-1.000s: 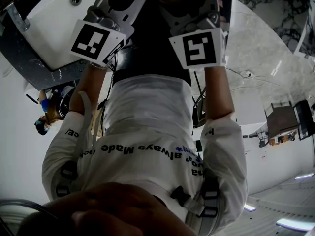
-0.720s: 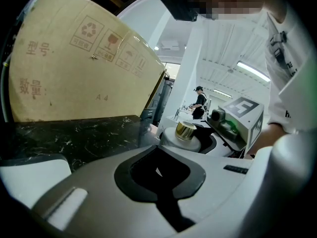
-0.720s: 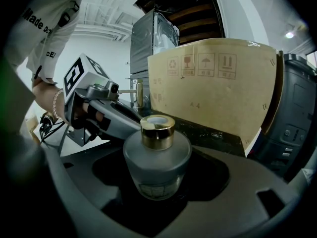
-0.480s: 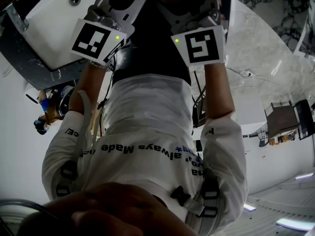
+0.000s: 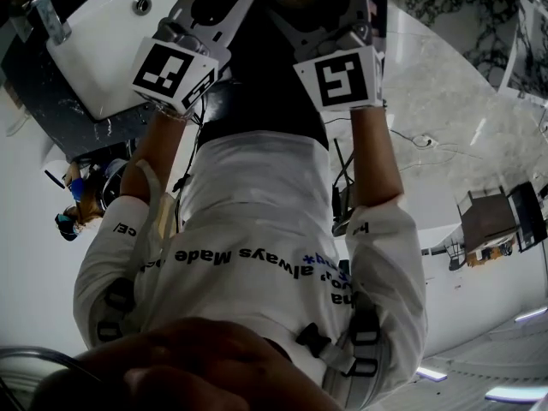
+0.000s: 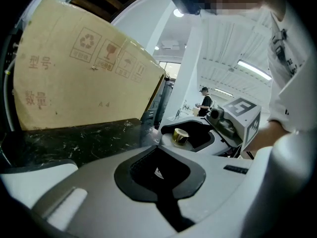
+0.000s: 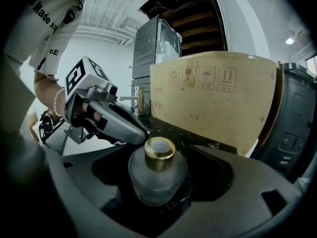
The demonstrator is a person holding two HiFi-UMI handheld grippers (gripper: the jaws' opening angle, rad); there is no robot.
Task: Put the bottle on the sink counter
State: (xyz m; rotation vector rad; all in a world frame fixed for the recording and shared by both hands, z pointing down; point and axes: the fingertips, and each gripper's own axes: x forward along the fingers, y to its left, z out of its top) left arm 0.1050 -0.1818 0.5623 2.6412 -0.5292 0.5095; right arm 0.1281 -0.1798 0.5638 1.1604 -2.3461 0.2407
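White long-sleeved shirt (image 5: 257, 221), black lettering across chest, small blue marks beside it. Black harness straps (image 5: 366, 336) with plastic buckles at both shoulders. Thin black cable (image 5: 182, 182) between left sleeve and torso. Beaded bracelet (image 7: 54, 102) at left wrist. Left gripper (image 5: 210, 7), right gripper (image 5: 318, 11): grey shells, black lining, each with white cube bearing black square marker.

- My feed shows the bottle (image 7: 157, 175) as frosted grey-white, its cap gold.
- The cardboard box (image 7: 213, 98) is tan, printed with reddish-brown symbols and characters.
- The counter (image 6: 74, 143) is black stone with white veins.
- The sink (image 5: 94, 58) is plain white.
- The person's shirt (image 5: 257, 204) is white with dark lettering and some blue marks.
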